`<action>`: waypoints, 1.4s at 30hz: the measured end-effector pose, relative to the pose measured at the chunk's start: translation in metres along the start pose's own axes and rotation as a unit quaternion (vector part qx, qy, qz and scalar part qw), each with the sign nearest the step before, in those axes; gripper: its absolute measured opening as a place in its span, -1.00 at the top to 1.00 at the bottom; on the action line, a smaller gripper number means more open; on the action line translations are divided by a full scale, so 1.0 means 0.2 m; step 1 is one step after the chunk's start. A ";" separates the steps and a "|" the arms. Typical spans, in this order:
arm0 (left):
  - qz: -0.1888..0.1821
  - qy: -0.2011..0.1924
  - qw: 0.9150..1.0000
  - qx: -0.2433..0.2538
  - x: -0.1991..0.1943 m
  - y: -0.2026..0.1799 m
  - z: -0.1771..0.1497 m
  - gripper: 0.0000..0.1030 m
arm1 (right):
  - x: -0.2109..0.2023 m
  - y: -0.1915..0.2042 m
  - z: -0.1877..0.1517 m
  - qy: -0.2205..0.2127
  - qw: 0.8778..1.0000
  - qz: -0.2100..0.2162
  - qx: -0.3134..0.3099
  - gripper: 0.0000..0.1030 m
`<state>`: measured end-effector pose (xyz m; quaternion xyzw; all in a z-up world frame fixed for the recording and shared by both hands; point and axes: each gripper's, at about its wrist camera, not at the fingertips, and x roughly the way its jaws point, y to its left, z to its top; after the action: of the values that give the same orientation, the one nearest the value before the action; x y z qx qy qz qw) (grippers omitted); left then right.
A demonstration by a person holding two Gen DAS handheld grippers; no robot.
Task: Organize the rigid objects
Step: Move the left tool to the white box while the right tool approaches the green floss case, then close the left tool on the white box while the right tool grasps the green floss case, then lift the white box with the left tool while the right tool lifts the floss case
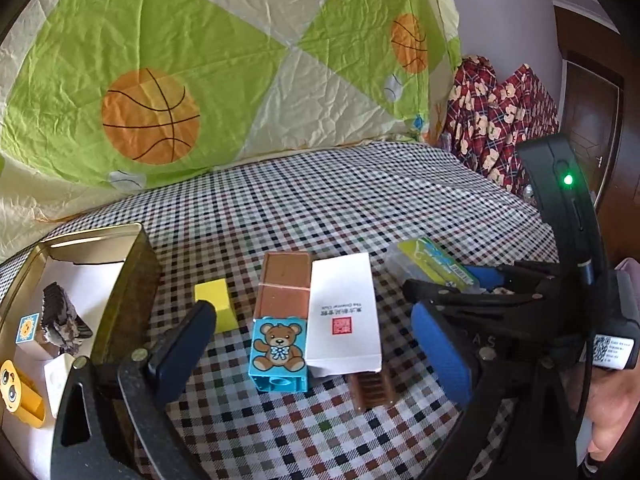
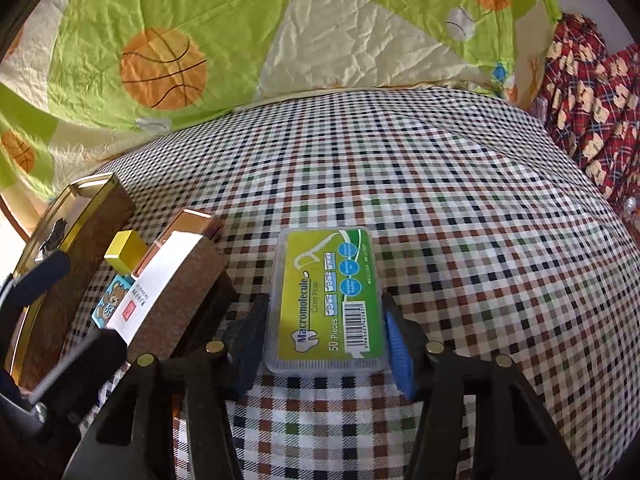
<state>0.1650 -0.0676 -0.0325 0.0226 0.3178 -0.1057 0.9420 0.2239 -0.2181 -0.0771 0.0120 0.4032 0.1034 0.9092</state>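
Checked bedspread (image 2: 460,200), toys scattered beside gold tin (image 1: 132,280).
Right gripper (image 2: 326,340) clamps floss box (image 2: 328,296) at its near end; shallow hold may slip on lifting. Left gripper (image 1: 316,344) gapes empty around bear block (image 1: 279,354).

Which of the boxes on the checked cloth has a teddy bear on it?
The small blue block, in front of the brown box and beside the white box. The yellow block is plain.
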 end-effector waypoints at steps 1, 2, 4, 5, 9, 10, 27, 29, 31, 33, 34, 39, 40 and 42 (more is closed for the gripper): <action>0.000 0.003 1.000 0.000 0.01 0.00 0.00 -0.91 | 0.00 -0.01 0.00 -0.001 1.000 0.000 0.004 -0.09; -0.002 0.008 1.000 0.000 0.03 0.00 0.00 -0.86 | 0.00 -0.01 0.00 -0.001 1.000 0.001 0.007 -0.09; -0.010 0.014 1.000 -0.001 0.04 -0.01 0.01 -0.73 | -0.01 -0.01 0.00 -0.004 1.000 -0.003 0.011 -0.09; -0.014 0.018 1.000 0.001 0.05 -0.02 0.01 -0.70 | -0.01 -0.02 0.00 -0.006 1.000 -0.004 0.012 -0.09; -0.026 0.036 0.999 0.012 0.10 -0.05 0.01 -0.45 | -0.01 -0.04 0.01 -0.009 1.000 -0.004 0.020 -0.09; -0.026 0.037 0.999 0.014 0.10 -0.05 0.01 -0.45 | -0.01 -0.04 0.01 -0.008 1.000 -0.003 0.023 -0.09; -0.024 0.019 0.999 0.032 0.08 -0.08 0.02 0.22 | -0.07 -0.03 0.00 -0.040 0.999 -0.010 0.021 -0.09; -0.018 0.005 0.999 0.032 0.05 -0.08 0.02 0.22 | -0.08 -0.02 0.00 -0.048 0.999 -0.011 0.018 -0.09; -0.013 -0.008 0.999 0.032 0.03 -0.08 0.02 0.22 | -0.09 -0.01 0.00 -0.057 0.998 -0.013 0.015 -0.09; -0.005 -0.021 0.999 0.034 0.01 -0.08 0.02 0.22 | -0.11 0.00 0.00 -0.063 0.998 -0.015 0.011 -0.09; -0.002 -0.027 0.999 0.035 0.00 -0.08 0.02 0.22 | -0.11 0.00 0.00 -0.066 0.998 -0.016 0.010 -0.09; 0.009 -0.052 0.998 0.033 -0.05 -0.08 0.02 0.22 | -0.12 0.00 0.00 -0.073 0.997 -0.015 0.008 -0.09; 0.010 -0.056 0.998 0.029 -0.05 -0.07 0.02 0.22 | -0.13 0.00 0.00 -0.074 0.997 -0.014 0.007 -0.09; 0.012 -0.062 0.998 0.022 -0.07 -0.06 0.01 0.22 | -0.13 0.01 0.00 -0.078 0.997 -0.013 0.005 -0.09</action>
<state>0.1538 -0.0768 -0.0218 0.0407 0.2556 -0.1026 0.9604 0.2058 -0.2219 -0.0575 0.0193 0.3321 0.0881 0.9389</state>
